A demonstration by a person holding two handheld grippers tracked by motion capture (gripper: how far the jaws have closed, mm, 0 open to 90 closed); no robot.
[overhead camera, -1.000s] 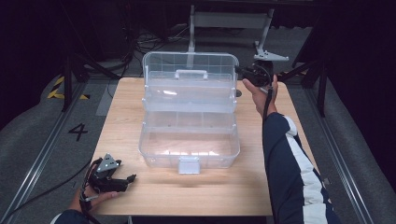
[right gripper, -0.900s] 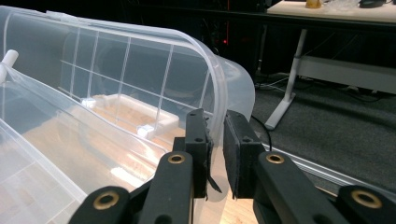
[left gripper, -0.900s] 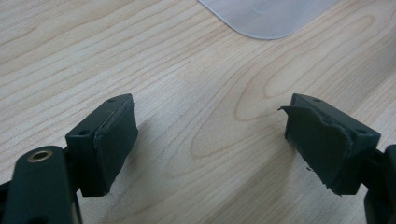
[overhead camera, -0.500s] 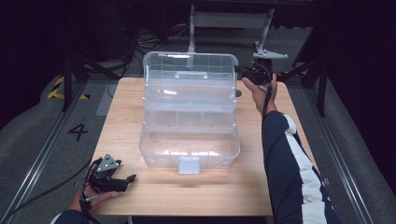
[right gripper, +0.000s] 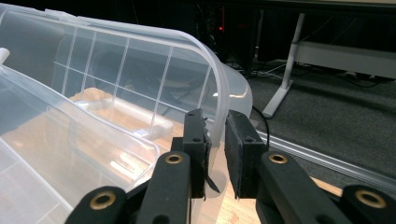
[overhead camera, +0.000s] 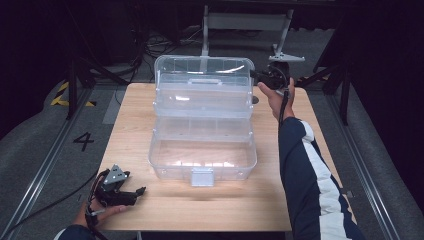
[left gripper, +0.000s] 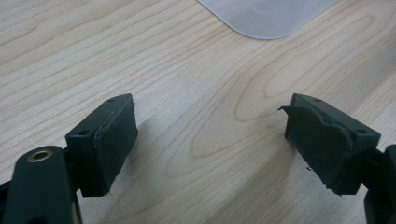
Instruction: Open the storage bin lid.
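Clear plastic box [overhead camera: 202, 150] mid-tabletop, lid [right gripper: 140, 70] up | right tongs [right gripper: 215, 140] clenched on lid's rim, far right corner | left tongs [left gripper: 210, 140] released, near-left corner | light, thin, flexes, slippery; grip rim.

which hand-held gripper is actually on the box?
The right hand-held gripper: its jaws pinch the rim of the raised lid of the clear plastic box. The left hand-held gripper hangs open above the bare wooden table.
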